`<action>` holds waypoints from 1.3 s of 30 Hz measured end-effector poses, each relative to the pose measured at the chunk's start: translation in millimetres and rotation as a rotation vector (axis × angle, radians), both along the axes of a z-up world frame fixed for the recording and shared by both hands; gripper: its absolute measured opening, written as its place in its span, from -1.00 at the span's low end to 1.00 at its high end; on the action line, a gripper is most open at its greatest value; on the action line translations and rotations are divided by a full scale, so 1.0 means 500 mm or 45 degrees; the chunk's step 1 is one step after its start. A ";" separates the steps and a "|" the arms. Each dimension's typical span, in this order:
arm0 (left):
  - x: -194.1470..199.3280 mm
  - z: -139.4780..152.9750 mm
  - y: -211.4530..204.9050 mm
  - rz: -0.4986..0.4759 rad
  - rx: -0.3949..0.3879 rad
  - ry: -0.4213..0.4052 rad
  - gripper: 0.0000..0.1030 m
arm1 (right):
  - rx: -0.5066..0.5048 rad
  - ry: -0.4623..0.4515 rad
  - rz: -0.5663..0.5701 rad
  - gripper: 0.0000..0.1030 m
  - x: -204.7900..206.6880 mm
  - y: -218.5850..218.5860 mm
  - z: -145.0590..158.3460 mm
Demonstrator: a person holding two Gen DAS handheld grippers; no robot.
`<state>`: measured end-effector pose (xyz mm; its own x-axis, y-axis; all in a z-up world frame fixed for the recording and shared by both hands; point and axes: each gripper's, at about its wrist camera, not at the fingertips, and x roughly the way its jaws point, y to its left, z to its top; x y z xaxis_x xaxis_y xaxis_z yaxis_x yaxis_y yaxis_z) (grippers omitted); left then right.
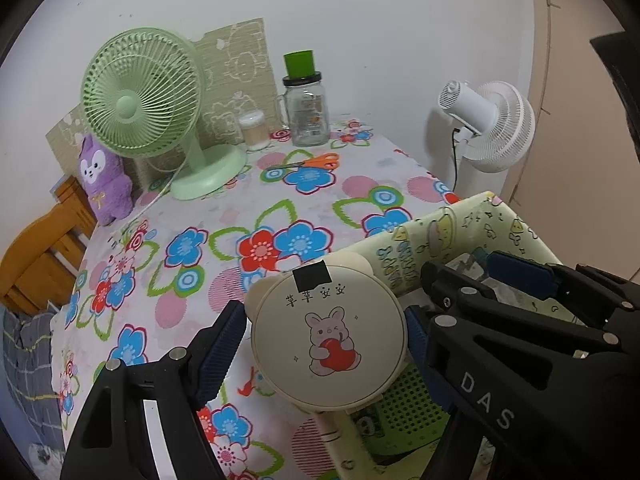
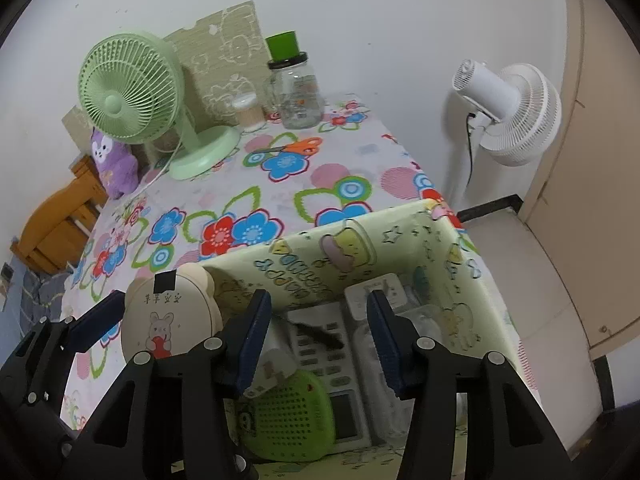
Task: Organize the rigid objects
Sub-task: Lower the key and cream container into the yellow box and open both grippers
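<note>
A pale green desk fan (image 1: 140, 96) stands at the upper left on the bench's flowered cloth (image 1: 224, 208), a purple plush toy (image 1: 105, 180) beside it. Right of them stand a clear glass jar with green lid (image 1: 305, 108) and orange-handled scissors (image 1: 308, 162). A white pedestal fan (image 1: 486, 124) stands at the far right.

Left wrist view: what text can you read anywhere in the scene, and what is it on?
"DAS": white letters on the right gripper arm.
"苹苹安安": black characters above the rabbit on the round cream case.
Blue lettering on the storage box wall: upside down, not legible.
Jar label: too small to read.
</note>
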<state>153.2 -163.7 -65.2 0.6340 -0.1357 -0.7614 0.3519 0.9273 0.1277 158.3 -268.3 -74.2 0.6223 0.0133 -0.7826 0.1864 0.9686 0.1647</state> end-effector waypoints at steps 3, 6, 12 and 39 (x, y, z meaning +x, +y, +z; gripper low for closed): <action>-0.003 0.000 -0.022 -0.032 0.000 0.001 0.58 | -0.010 -0.007 -0.026 0.05 -0.010 -0.019 0.003; -0.006 0.000 -0.043 -0.065 -0.001 0.002 0.58 | -0.020 -0.005 -0.053 0.05 -0.017 -0.037 0.005; -0.009 -0.002 -0.082 -0.117 0.000 0.012 0.58 | -0.040 -0.004 -0.096 0.05 -0.034 -0.070 0.008; 0.006 -0.034 -0.147 -0.223 -0.063 0.154 0.60 | -0.076 0.027 -0.207 0.18 -0.058 -0.132 0.002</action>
